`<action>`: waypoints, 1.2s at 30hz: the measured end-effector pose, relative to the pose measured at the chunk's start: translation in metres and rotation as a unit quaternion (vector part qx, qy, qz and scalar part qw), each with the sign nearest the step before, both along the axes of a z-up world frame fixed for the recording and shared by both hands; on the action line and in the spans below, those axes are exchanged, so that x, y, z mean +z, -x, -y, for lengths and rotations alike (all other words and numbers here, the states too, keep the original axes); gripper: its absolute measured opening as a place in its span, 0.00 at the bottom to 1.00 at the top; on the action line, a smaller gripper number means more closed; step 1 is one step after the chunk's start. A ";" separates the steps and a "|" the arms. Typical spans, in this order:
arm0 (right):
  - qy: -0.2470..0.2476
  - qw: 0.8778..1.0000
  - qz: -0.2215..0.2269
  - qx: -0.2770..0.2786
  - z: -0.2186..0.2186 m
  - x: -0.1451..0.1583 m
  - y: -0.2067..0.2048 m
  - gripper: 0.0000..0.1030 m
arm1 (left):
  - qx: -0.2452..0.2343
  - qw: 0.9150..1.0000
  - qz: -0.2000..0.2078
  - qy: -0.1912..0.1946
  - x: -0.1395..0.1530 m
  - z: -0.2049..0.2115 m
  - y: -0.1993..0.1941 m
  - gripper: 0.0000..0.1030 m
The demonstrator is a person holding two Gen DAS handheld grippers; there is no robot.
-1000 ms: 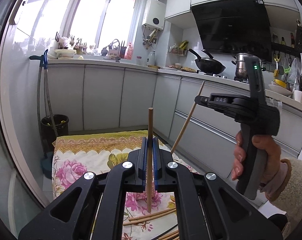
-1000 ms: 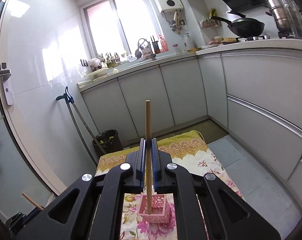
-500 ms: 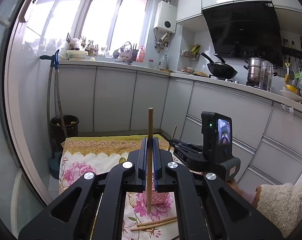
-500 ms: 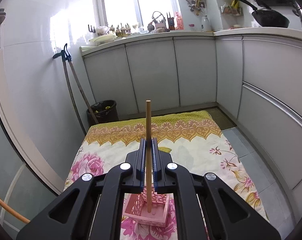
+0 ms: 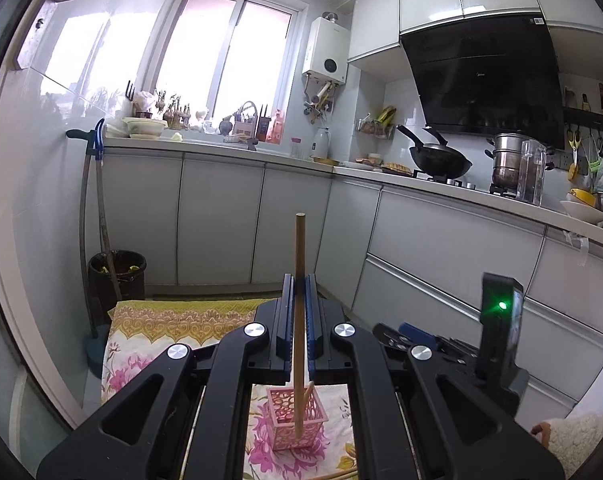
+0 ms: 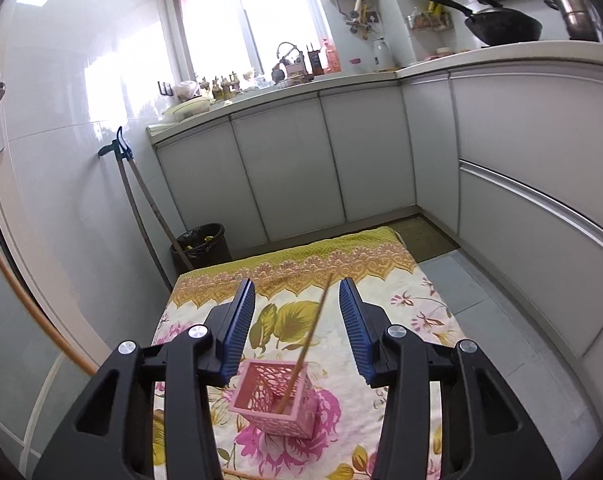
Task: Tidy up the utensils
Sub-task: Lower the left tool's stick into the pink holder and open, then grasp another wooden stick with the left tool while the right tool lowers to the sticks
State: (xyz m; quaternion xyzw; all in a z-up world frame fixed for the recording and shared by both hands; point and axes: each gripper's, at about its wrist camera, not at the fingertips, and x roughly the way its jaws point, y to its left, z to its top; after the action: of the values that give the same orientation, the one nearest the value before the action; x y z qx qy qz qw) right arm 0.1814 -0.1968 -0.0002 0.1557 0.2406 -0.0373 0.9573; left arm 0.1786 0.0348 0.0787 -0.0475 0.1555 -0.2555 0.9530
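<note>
Right hand-held gripper [image 6: 297, 320], jaws just opened, clear of the chopstick [image 6: 301, 356] leaning inside the pink lattice holder [image 6: 273, 400] on the floral cloth [image 6: 381, 276]. Left hand-held gripper [image 5: 300, 320] clamps a second, upright chopstick [image 5: 300, 264]. Beyond: white cabinets [image 6: 285, 176].

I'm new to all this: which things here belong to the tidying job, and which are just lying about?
Job: pink holder; chopstick leaning in it; chopstick clamped in left gripper; right gripper, open.

Lying about: wok, steel pot, bin, mop.
</note>
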 end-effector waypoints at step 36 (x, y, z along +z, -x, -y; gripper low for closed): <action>0.024 0.996 -0.062 -0.065 0.033 -0.045 0.086 0.44 | 0.022 0.997 -0.051 -0.045 -0.071 0.034 -0.058 0.05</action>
State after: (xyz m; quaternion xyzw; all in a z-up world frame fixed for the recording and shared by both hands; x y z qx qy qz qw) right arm 0.0959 -0.2295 -0.0456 0.1451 0.2876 -0.1150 0.9397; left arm 0.2361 0.0010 0.0079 -0.0206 0.2146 -0.2245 0.9503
